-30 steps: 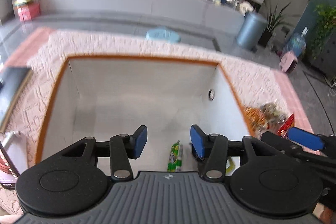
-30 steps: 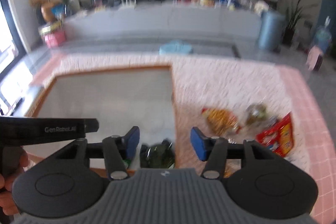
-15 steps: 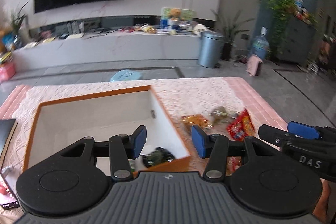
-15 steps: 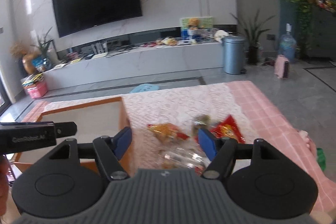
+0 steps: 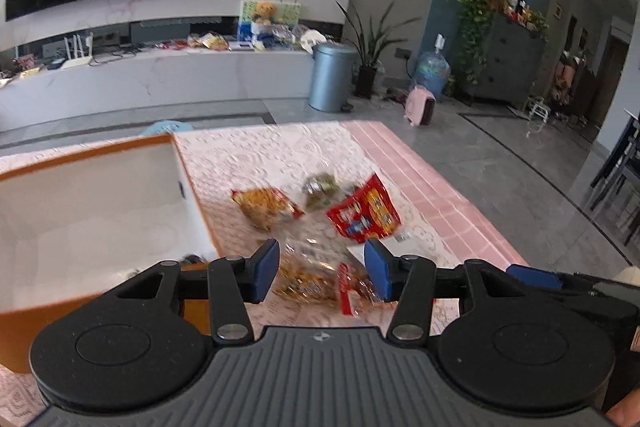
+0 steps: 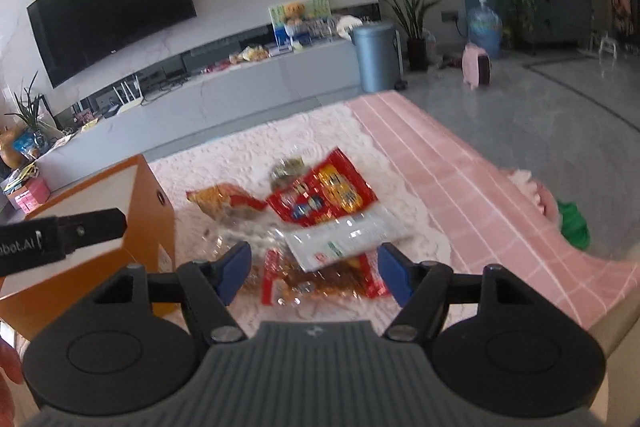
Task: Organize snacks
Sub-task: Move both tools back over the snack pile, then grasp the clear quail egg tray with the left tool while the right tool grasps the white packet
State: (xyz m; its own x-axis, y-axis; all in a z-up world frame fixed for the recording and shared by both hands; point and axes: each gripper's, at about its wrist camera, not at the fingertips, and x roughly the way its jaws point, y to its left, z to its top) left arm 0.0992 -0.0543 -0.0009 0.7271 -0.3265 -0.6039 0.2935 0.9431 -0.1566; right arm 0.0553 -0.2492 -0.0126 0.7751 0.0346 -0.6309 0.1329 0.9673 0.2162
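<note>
An orange box with a white inside stands on the table's left; it also shows in the right wrist view. To its right lies a pile of snack packets: a red bag, an orange-yellow bag, a clear bag with red ends, a white packet and a greenish bag. My left gripper is open and empty above the clear bag. My right gripper is open and empty above the same pile.
The table has a white lace cloth over a pink checked cloth; its right edge drops to the floor. A green object lies beyond that edge. The right gripper's body sits close on my left gripper's right.
Both grippers have swung right, from over the box to over the snack pile. The right gripper's jaws have opened wider. Both stay empty.
</note>
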